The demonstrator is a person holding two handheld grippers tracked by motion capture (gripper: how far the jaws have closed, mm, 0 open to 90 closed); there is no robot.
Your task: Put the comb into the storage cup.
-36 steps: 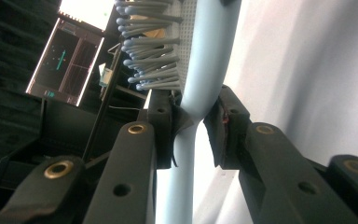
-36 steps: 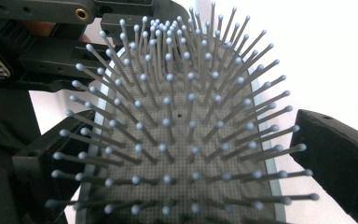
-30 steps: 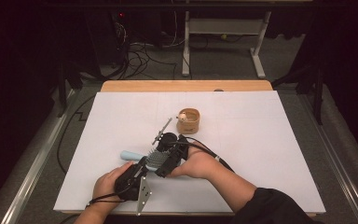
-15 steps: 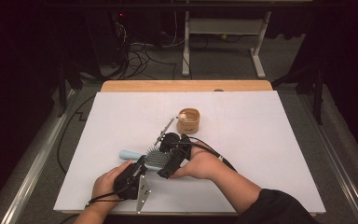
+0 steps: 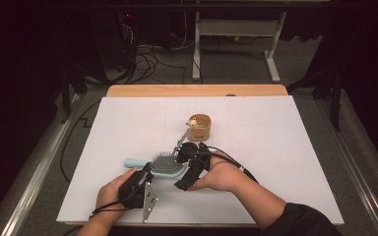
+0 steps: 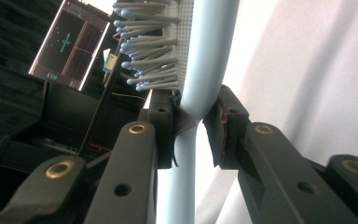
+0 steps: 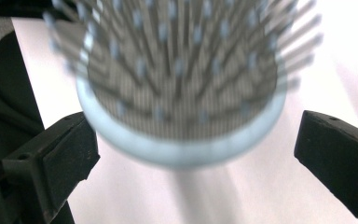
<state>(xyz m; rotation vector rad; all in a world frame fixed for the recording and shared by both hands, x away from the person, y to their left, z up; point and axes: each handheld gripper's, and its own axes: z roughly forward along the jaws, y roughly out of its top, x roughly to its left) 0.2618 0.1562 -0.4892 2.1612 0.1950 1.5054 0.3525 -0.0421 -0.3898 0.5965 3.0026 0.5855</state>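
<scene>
A small round wooden cup [image 5: 200, 127] stands upright on the white sheet [image 5: 285, 147], past the middle of the table. Its wall is thin, light brown and smooth. A pale rounded thing sits at its near rim; what it is, and whether anything else lies inside, cannot be told from the high view. Beside the cup a thin metal rod slants down toward the grippers.

The hairbrush [image 5: 165, 164] lies nearer the person, just in front of the cup and apart from it. It is pale blue plastic with an oval head, a slim round handle and a grey perforated pad. The bristles are stiff grey pins with small blue ball tips, and they point up and toward the right gripper.

Left gripper [image 6: 193, 123]: its jaws are clamped on the brush neck, where the handle widens into the head. Both black pads press the blue plastic from opposite sides, and the left pad's liner looks creased.

Right gripper [image 7: 191, 140]: its jaws stand wide apart, one on each side of the brush head. Neither pad touches the rim. The bristle face is close to the camera and blurred.

The sheet is matt white, covering a wooden tabletop [image 5: 197, 90] that shows along the far edge.
</scene>
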